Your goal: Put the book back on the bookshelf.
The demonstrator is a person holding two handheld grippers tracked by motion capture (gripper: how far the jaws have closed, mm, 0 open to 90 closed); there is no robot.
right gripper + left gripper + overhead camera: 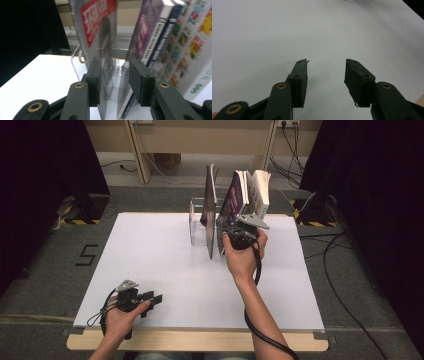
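A clear acrylic rack (192, 217) stands at the far middle of the white board (150, 255) with books upright in it. A thin magazine with a red title (100, 30) (211, 202) stands left of a purple book (147, 32) (232, 200) and a colourful one (190, 42) (257, 190). My right gripper (231, 236) (114, 62) is at the rack's near side, jaws apart. The magazine's near edge sits between them by the left pad, and the purple book's lower corner by the right pad. My left gripper (156, 298) (326, 62) rests open at the near left, holding nothing.
A bare wooden strip (200, 340) edges the board at the front. Cables (340, 285) lie on the grey floor to the right. Dark curtains stand on both sides, and a wooden frame (137, 155) is behind the table.
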